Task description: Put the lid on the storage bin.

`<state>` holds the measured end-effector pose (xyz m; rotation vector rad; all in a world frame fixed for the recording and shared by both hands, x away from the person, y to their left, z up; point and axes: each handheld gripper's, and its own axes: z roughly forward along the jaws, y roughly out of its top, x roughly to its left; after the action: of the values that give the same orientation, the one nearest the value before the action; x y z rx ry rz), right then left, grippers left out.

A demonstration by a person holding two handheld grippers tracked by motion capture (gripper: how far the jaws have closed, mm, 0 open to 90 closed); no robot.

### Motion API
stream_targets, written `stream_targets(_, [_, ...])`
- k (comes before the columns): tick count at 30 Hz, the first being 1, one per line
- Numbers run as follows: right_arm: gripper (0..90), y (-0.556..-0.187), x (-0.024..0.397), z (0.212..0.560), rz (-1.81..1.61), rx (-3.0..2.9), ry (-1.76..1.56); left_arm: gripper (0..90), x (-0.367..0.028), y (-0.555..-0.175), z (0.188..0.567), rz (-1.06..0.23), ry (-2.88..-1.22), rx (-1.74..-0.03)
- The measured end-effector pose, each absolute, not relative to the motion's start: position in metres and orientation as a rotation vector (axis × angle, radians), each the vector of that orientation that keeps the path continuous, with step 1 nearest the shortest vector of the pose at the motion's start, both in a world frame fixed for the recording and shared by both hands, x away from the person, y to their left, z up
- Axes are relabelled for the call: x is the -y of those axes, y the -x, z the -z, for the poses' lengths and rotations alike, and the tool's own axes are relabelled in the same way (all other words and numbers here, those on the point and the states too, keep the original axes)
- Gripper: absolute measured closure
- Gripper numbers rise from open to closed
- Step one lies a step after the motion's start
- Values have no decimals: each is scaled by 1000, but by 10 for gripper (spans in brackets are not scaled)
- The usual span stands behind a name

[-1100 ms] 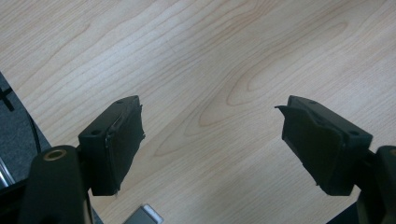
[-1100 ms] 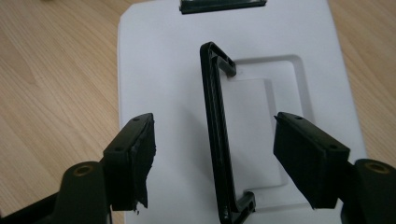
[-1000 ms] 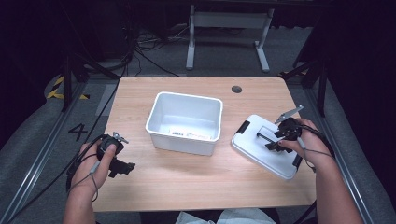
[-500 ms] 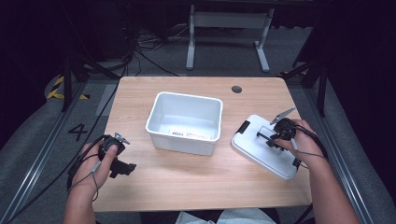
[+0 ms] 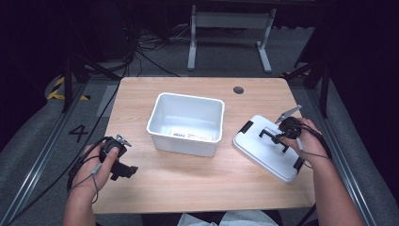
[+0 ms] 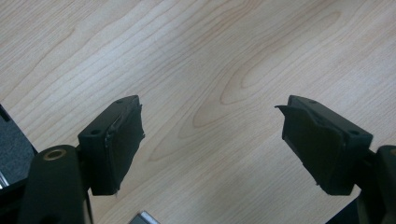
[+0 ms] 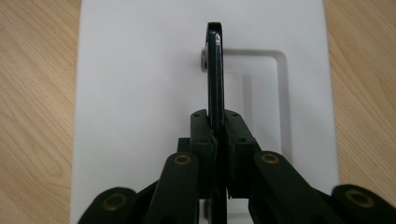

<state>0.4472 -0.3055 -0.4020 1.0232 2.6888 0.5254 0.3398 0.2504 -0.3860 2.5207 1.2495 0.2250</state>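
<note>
A white lid (image 5: 266, 153) with black clips lies flat on the table at the right. Its thin black handle (image 7: 215, 70) stands on edge above a recess in the lid. My right gripper (image 7: 218, 126) has just been closing and is now shut on that handle, pads pressing both sides. In the high view the right gripper (image 5: 281, 136) sits over the lid's middle. An empty white bin (image 5: 187, 123) stands mid-table. My left gripper (image 5: 125, 170) rests near the table's front left, open, with only bare wood between its jaws (image 6: 210, 121).
The wooden table (image 5: 188, 188) has a round cable hole (image 5: 238, 90) at the back right. Cables trail from both grippers off the table's sides. A metal stand's legs (image 5: 228, 21) are on the floor beyond the far edge.
The right gripper's jaws have come together on the lid's handle. The right hand shifted slightly over the lid. The left hand and gripper stayed where they were.
</note>
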Motion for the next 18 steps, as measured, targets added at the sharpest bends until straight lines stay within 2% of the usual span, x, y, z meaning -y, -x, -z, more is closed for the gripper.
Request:
stream_targets(6, [848,-447,307,397,-516,-2704,-1024,207,-255,-340,386,-224,-2518,-1253])
stream_targets(18, [848,-443,302,349,-499,-2678,-977,205,-259,-341,384,-217,-2521,-1243])
